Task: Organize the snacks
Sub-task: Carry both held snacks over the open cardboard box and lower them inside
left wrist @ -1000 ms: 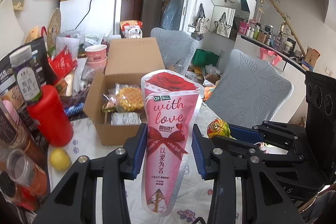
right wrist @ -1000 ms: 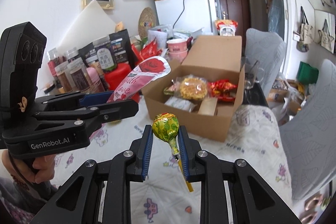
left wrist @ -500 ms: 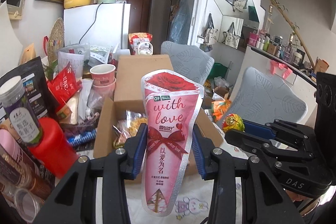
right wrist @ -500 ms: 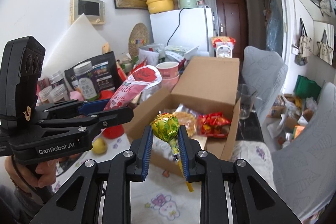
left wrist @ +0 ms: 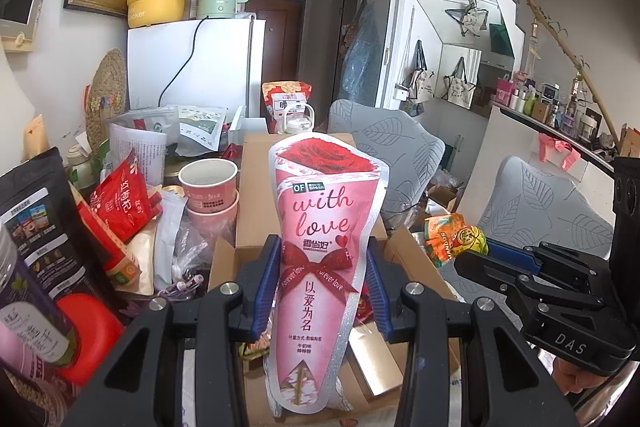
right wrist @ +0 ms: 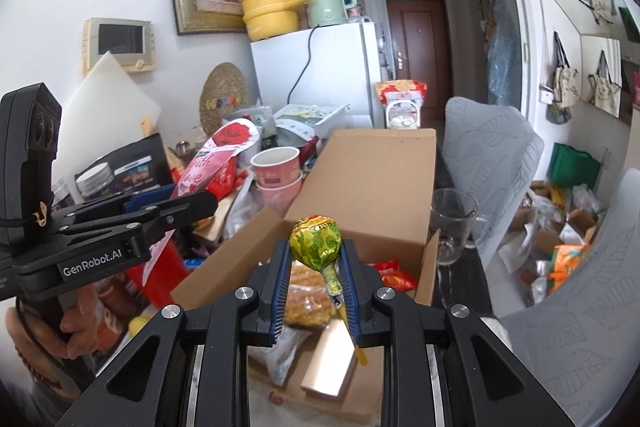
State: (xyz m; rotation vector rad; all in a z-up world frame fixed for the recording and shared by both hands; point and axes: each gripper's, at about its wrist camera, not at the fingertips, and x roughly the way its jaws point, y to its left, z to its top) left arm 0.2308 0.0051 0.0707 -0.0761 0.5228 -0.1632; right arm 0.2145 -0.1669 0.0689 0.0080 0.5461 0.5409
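Observation:
My left gripper (left wrist: pixel 322 287) is shut on a tall pink "with love" pouch (left wrist: pixel 326 259) with a red rose on top, held upright over the open cardboard box (left wrist: pixel 256 187). The pouch also shows in the right wrist view (right wrist: pixel 208 167). My right gripper (right wrist: pixel 314 283) is shut on a round lollipop in green-yellow foil (right wrist: pixel 316 243), its stick pointing down, above the box (right wrist: pixel 372 187). The box holds several snack packs, among them a yellow one (right wrist: pixel 306 299) and a red one (right wrist: pixel 390 275). The lollipop also shows in the left wrist view (left wrist: pixel 464 239).
Left of the box stand stacked pink paper cups (right wrist: pixel 276 167), a red goji bag (left wrist: pixel 120 199), dark jars (left wrist: pixel 36 227) and a red-lidded container (left wrist: pixel 88 331). A glass mug (right wrist: pixel 454 223) stands right of the box. Grey chairs (left wrist: pixel 540 207) and a white fridge (left wrist: pixel 196 67) lie beyond.
Both grippers have moved forward and over the box with their snacks still held. The box now sits directly beneath them and looks much closer.

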